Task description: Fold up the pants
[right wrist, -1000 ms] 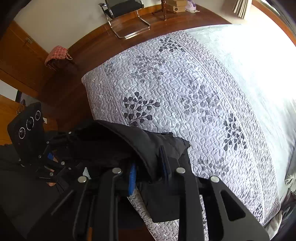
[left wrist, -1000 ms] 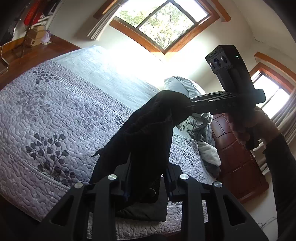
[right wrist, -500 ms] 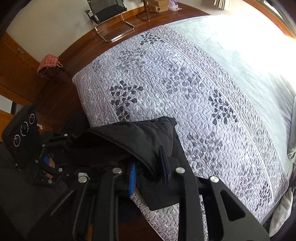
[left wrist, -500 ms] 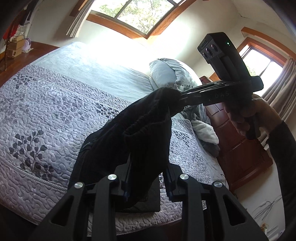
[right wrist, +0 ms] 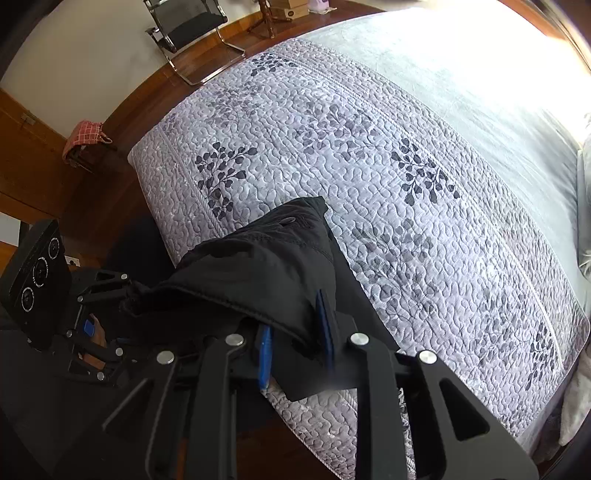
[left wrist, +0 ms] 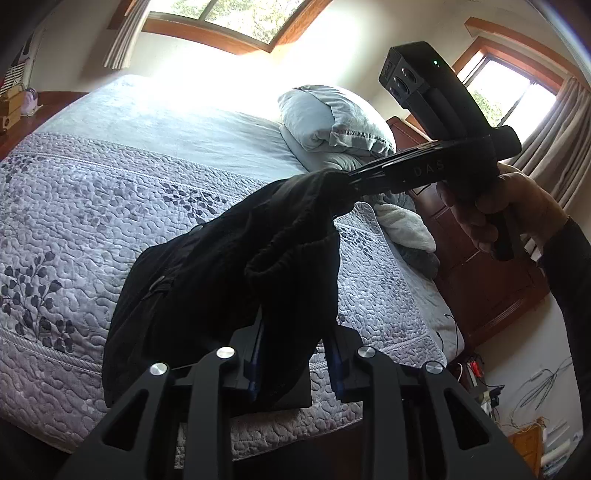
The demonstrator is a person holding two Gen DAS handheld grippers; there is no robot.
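The black pants [left wrist: 229, 273] hang bunched between my two grippers above the near edge of the quilted bed [left wrist: 110, 206]. My left gripper [left wrist: 295, 354] is shut on one end of the waistband. My right gripper [left wrist: 347, 181] shows in the left wrist view, shut on the other end, higher and further over the bed. In the right wrist view the right gripper [right wrist: 295, 332] clamps the black pants [right wrist: 266, 266], and the left gripper [right wrist: 125, 291] holds them at the lower left. The lower cloth drapes onto the quilt [right wrist: 406, 206].
A grey pillow [left wrist: 332, 122] and crumpled bedding [left wrist: 402, 229] lie at the head of the bed beside a wooden nightstand [left wrist: 480, 288]. A chair [right wrist: 192, 33] and a stool with a red cloth [right wrist: 85, 136] stand on the wood floor past the bed's foot.
Both grippers have moved lower and further over the bed with the pants. The pants now drape down onto the quilt near the bed's edge.
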